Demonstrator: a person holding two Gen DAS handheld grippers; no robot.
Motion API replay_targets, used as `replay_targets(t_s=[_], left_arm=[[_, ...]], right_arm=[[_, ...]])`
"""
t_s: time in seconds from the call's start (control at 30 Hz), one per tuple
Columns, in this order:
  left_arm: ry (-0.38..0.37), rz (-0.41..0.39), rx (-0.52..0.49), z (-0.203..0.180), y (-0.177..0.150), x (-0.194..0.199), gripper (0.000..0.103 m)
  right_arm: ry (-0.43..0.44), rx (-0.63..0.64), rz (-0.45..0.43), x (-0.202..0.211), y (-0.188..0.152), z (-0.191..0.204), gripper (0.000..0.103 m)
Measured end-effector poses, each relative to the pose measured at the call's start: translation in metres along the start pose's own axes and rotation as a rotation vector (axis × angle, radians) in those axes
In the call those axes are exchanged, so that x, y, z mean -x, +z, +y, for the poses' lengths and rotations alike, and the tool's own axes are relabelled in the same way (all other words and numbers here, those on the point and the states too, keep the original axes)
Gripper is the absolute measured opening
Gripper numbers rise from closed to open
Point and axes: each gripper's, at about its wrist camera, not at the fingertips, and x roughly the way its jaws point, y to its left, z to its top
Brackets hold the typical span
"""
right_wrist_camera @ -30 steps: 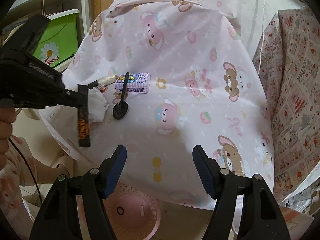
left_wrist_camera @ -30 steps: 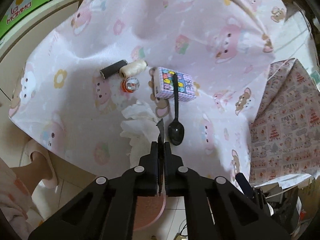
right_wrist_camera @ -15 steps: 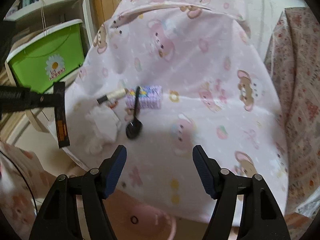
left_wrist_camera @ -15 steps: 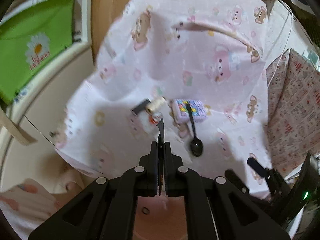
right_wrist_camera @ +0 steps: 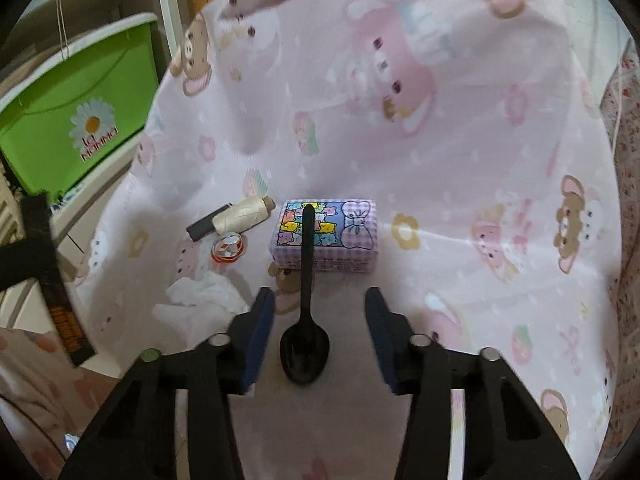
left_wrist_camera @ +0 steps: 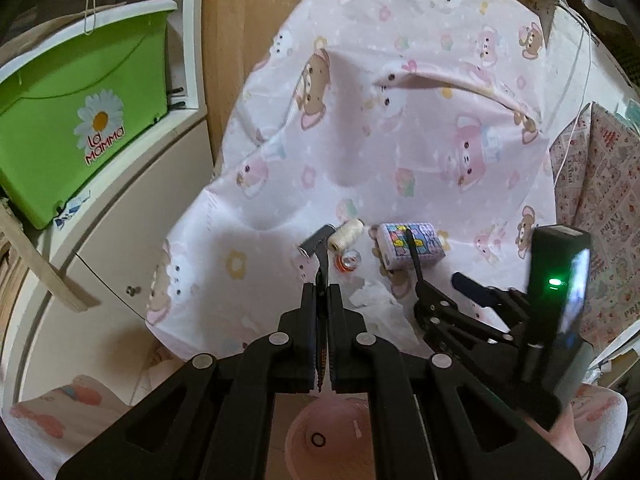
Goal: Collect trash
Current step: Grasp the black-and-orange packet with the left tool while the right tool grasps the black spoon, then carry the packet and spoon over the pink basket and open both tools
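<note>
Left gripper (left_wrist_camera: 322, 292) clamped on dark wrapper (left_wrist_camera: 322, 268), frame centre, above pink bin (left_wrist_camera: 332, 432) at bottom edge; small ring visible inside bin. Right gripper (right_wrist_camera: 320, 312) jaws apart, straddling black spoon (right_wrist_camera: 305, 336), handle resting on patterned box (right_wrist_camera: 352, 240). Crumpled tissue (right_wrist_camera: 200, 300) lower left on pink cloth (right_wrist_camera: 440, 160).

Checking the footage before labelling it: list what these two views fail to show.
- Left wrist view: the black spoon bowl is hidden behind the right hand-held gripper.
- Left wrist view: the pink basket is partly covered by the left hand-held gripper.
- Right wrist view: the black wrapper strip print is too blurred to read.
- Right wrist view: the basket is out of frame.
</note>
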Motion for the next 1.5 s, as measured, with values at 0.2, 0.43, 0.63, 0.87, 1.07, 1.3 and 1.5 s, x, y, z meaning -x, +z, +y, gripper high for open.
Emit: replay_targets(t_s=[0.2, 0.43, 0.63, 0.87, 1.07, 1.3, 1.5], left_arm=[[-0.011, -0.005, -0.008, 0.000, -0.003, 0.002, 0.004], [-0.012, -0.023, -0.025, -0.004, -0.006, 0.011, 0.004], [-0.015, -0.046, -0.041, -0.006, -0.010, 0.023, 0.004], [-0.044, -0.026, -0.037, -0.011, -0.022, 0.030, 0.004], [-0.085, 0.009, -0.047, -0.016, -0.038, 0.032, 0.004], [-0.113, 0.063, -0.068, -0.026, -0.060, 0.028, 0.004], [-0.130, 0.122, -0.088, -0.034, -0.075, 0.020, 0.004]], right_arm=[[-0.011, 0.001, 0.037, -0.021, 0.004, 0.004, 0.025], [-0.013, 0.014, -0.023, -0.010, 0.006, 0.006, 0.007], [-0.007, 0.017, -0.111, 0.033, -0.003, 0.000, 0.007], [0.024, -0.019, -0.163, 0.086, -0.020, -0.013, 0.007], [0.087, -0.002, -0.168, 0.130, -0.044, -0.016, 0.007], [0.114, 0.049, -0.144, 0.160, -0.082, -0.005, 0.007], [0.147, 0.019, -0.103, 0.160, -0.104, -0.003, 0.007]])
